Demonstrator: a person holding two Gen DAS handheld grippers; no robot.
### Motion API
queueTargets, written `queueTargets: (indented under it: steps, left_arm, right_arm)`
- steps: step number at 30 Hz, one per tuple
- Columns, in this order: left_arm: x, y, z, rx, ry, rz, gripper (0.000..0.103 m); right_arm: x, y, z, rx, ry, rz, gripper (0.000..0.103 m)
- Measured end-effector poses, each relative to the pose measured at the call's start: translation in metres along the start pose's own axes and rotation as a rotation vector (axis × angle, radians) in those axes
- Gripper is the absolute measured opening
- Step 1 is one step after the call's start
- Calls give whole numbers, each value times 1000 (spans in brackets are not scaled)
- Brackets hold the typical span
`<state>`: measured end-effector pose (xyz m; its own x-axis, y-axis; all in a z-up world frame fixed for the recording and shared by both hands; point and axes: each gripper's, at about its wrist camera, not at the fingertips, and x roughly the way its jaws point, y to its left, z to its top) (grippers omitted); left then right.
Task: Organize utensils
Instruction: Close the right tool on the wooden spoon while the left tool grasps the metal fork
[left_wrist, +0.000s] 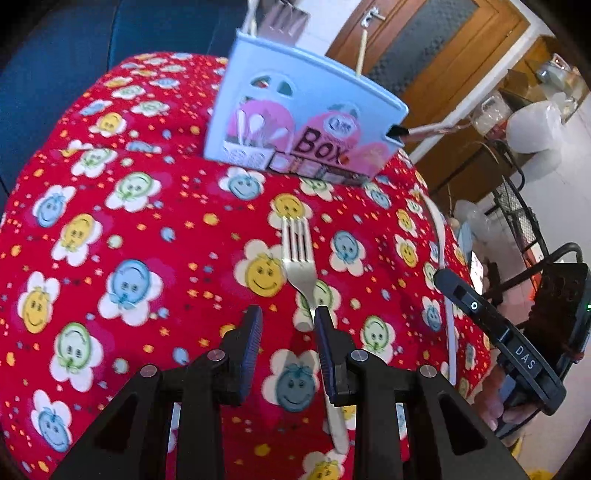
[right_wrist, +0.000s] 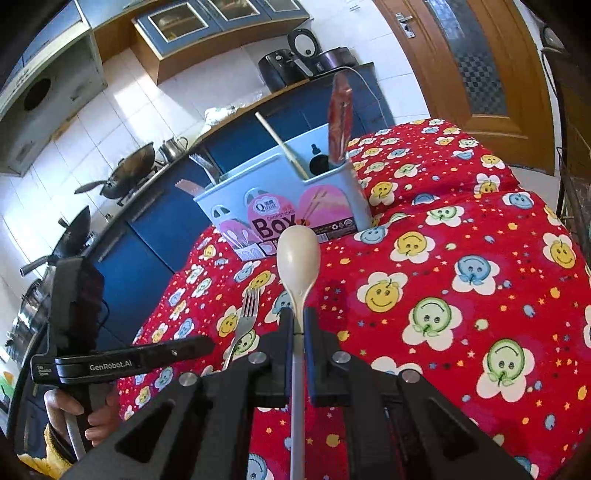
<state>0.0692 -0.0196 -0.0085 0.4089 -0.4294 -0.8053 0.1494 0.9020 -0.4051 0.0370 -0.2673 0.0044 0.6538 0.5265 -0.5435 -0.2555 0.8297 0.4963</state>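
A metal fork (left_wrist: 300, 258) lies on the red smiley-face cloth (left_wrist: 129, 221), tines toward the light blue utensil box (left_wrist: 295, 122). My left gripper (left_wrist: 288, 321) is open just above the cloth; the fork's handle runs under its right finger (left_wrist: 327, 339). My right gripper (right_wrist: 297, 325) is shut on a cream plastic spoon (right_wrist: 298, 258), held above the cloth with the bowl pointing at the box (right_wrist: 280, 206). The fork also shows in the right wrist view (right_wrist: 245, 314). The box holds chopsticks (right_wrist: 282, 146), a red packet (right_wrist: 340, 118) and other utensils.
The cloth covers a table with its edge at the right in the left wrist view and at the left in the right wrist view. A blue kitchen counter with woks (right_wrist: 129, 166) stands behind the box. A wooden door (right_wrist: 476, 62) is at the back right.
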Motion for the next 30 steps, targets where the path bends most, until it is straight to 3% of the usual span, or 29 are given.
queueTargets:
  steps: [8,16,21,26,30]
  left_arm:
    - [15,-25,4,79,104,50,26]
    - [32,-31,18,91,180,85,21]
    - [39,-33,27,98,220,109,9]
    - [35,-23,23,62,166,53,4]
    - [20,-18,10,81,38,18,4]
  right_arm:
    - [-12,-11,-1,22,-35,36,7]
    - [-18,-15,-1,32,-46,49,7]
    - [-19,-15,-2,30,-47,56,7]
    - [-18,-14,-2,30,-45,59,7]
    - [-19,-10,-2,21,-50,59,7]
